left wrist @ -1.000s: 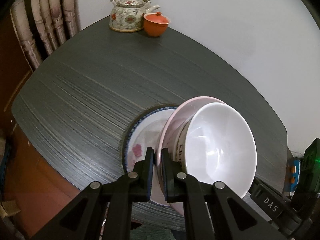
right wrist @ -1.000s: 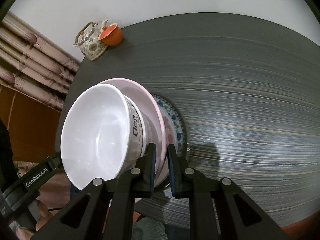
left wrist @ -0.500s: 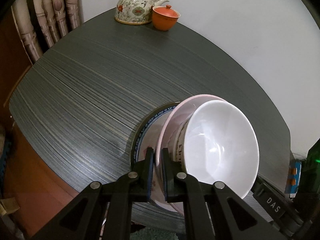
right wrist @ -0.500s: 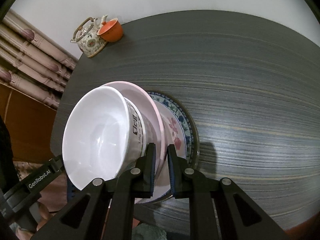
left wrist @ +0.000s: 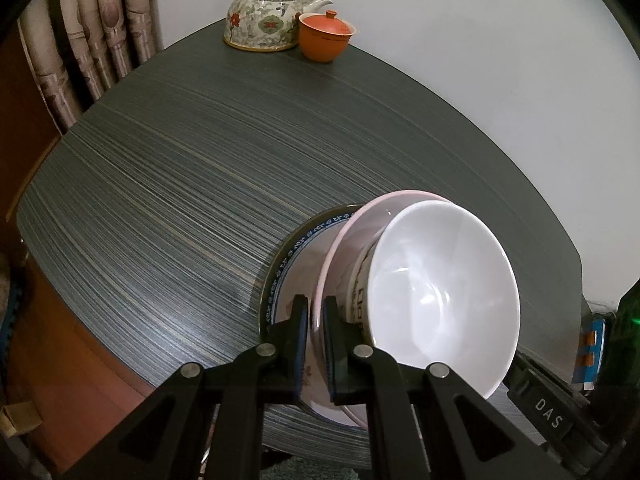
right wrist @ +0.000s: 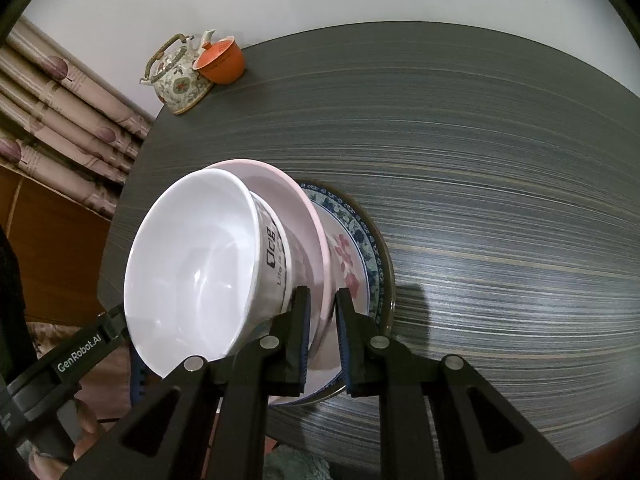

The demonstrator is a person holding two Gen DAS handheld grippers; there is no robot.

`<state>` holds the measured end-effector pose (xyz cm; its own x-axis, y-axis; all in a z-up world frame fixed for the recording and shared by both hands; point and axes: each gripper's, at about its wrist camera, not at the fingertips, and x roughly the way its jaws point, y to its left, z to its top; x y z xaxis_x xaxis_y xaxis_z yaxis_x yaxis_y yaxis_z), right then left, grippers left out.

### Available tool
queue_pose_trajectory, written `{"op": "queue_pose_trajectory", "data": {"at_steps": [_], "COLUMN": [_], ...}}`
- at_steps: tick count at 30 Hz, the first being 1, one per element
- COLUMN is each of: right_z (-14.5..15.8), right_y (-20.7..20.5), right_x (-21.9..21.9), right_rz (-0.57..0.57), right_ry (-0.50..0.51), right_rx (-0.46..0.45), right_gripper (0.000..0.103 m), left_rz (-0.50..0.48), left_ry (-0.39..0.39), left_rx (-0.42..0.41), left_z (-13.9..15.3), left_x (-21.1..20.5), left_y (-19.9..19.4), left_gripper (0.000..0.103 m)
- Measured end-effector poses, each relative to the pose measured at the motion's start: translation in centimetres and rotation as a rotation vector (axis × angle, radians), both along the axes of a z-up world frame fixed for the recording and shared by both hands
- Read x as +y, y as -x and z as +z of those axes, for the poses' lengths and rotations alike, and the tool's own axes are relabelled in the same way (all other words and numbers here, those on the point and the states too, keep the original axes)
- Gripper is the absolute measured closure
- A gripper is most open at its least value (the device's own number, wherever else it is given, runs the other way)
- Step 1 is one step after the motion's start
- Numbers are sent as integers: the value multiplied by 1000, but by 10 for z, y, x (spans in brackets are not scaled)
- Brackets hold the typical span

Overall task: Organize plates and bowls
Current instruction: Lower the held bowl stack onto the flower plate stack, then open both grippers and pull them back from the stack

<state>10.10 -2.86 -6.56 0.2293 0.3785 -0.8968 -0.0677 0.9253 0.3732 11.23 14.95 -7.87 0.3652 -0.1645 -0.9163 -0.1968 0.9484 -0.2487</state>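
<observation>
Pink plate (left wrist: 352, 236), carrying a white bowl (left wrist: 440, 292), pinched at opposite rim edges by left hand-held gripper (left wrist: 316, 320) and right hand-held gripper (right wrist: 322, 312), jaws narrow on the rim. Held tilted just over a blue-rimmed floral plate (right wrist: 360, 240) lying near the front edge of the dark striped table (left wrist: 200, 184). Far corner: patterned teapot (left wrist: 266, 12) touching a lidded orange cup (left wrist: 326, 36), curtain (right wrist: 60, 120) beyond.
</observation>
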Motion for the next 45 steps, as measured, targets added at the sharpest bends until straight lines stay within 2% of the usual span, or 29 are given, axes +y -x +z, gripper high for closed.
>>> {"op": "queue_pose_trajectory", "data": {"at_steps": [6,11,17,22,26,30,36,40,42,44,45], "right_z": [0,0,2,2,5,11,16,22,26,30,31], "right_y": [0,1,4,9,11,14,25,34,40,46,47], "right_x": [0,-3,-6,-11,-14,-18,-26,-30,-32,-35,-35], "right_rz": [4,-8,-11,-19,-26,-29,-25,-6,7,17,21], "right_ry": [-4,0,-17,-26,-35,-45,-66,-66,-64,-57,-57], "right_rx": [5,9,8,6,0,-17,-35,-65,-90,-116,-123], "right_gripper": [88,80,79,71,69,60,59,51,45,42,39], "left_rz": [3,6,5,12,12,18,18,3,-4,-12,-17], "left_ry": [-3,-7,-5,1,-3,-4,1,5,-8,-29,-46], "left_rx": [4,6,2,2,0,-7,-25,-52,-66,-85,-96], "left_z": [0,1,3,5,7,9,15,25,30,35,37], "left_x": [-2,-2,-4,-5,-6,-7,-7,-10,-12,-14,-16], "left_y": [1,3,7,12,14,18,26,36,43,49,52], "left_gripper": [96,94,94,93,92,91,88,87,83,71,69]}}
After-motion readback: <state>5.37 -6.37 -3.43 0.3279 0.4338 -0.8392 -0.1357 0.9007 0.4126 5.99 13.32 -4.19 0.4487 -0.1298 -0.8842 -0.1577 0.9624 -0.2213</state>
